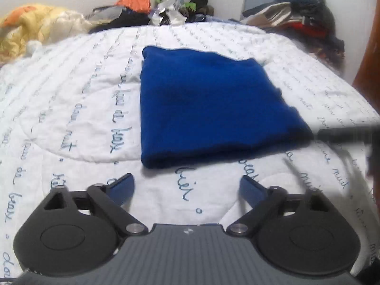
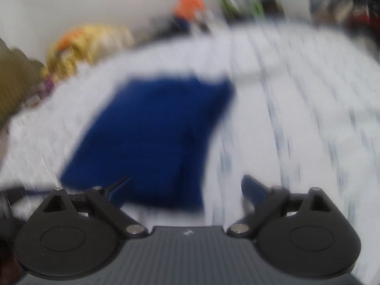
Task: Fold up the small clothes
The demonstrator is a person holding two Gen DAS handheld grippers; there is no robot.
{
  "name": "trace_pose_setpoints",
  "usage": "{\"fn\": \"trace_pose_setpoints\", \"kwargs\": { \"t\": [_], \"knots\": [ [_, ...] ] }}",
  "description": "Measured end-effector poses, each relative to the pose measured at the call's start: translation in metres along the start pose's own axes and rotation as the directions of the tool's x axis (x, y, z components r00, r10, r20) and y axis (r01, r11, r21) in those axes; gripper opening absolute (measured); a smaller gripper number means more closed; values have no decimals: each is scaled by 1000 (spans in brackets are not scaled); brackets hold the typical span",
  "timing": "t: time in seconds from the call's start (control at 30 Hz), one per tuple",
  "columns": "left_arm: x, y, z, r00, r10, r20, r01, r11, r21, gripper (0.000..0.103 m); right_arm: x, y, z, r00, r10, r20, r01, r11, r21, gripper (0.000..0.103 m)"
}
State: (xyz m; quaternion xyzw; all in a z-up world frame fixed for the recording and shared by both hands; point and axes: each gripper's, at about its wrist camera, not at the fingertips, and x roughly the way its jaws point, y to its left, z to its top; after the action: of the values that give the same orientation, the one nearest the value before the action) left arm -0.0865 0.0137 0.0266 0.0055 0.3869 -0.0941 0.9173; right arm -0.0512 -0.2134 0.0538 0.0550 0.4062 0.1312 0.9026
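A folded blue cloth [image 1: 209, 109] lies flat as a rough square on the white quilt. My left gripper [image 1: 186, 187] stands open just short of the cloth's near edge, nothing between its blue-padded fingers. In the blurred right wrist view the same blue cloth [image 2: 152, 137] lies ahead and to the left. My right gripper [image 2: 186, 188] is open over the cloth's near right corner, with no fabric pinched. A dark blurred part of the other gripper [image 1: 346, 135] crosses the right side of the left wrist view.
The white quilt [image 1: 71, 109] with blue handwriting print covers the bed. A yellow blanket [image 1: 40, 26] is bunched at the far left. Piles of clothes and bags [image 1: 296, 16] line the far edge against the wall. A brown wooden edge [image 1: 370, 54] stands at right.
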Motion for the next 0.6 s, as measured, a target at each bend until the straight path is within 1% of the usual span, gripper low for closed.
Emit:
{"fn": "trace_pose_setpoints", "kwargs": {
  "t": [0.03, 0.07, 0.1, 0.13, 0.17, 0.2, 0.23, 0.3, 0.4, 0.6],
  "knots": [
    [2, -1, 1, 1000, 10, -10, -10, 1000, 1, 103, -3, 7, -10, 999, -29, 28, 31, 999, -41, 101],
    [4, -2, 2, 999, 28, -17, -28, 1000, 9, 103, -5, 15, -18, 997, -65, 40, 68, 994, -83, 103],
    [7, -5, 3, 998, 55, -18, -54, 998, 28, 103, 1, 20, -22, 994, -102, 33, 105, 987, -121, 103],
    [9, -6, 4, 998, 66, -9, -66, 997, 42, 103, 3, 29, -25, 989, -140, 38, 144, 976, -165, 103],
    [12, -4, 6, 998, 63, -12, -63, 997, 34, 103, 1, 33, -26, 988, -146, 56, 154, 974, -168, 103],
    [15, -1, 9, 998, 68, -15, -67, 997, 30, 103, 1, 35, -26, 988, -146, 54, 152, 978, -143, 103],
    [17, 0, 10, 997, 70, -14, -69, 997, 31, 103, 3, 37, -25, 985, -163, 59, 170, 977, -130, 103],
    [18, 2, 12, 998, 66, -11, -66, 997, 31, 103, 8, 40, -24, 983, -170, 71, 177, 977, -117, 103],
    [15, 3, 6, 997, 70, -6, -70, 997, 26, 103, 16, 42, -32, 979, -164, 117, 178, 977, -115, 103],
    [15, -1, 4, 995, 95, 7, -95, 995, 8, 103, 21, 41, -32, 980, -159, 119, 173, 978, -114, 103]
  ]
}}
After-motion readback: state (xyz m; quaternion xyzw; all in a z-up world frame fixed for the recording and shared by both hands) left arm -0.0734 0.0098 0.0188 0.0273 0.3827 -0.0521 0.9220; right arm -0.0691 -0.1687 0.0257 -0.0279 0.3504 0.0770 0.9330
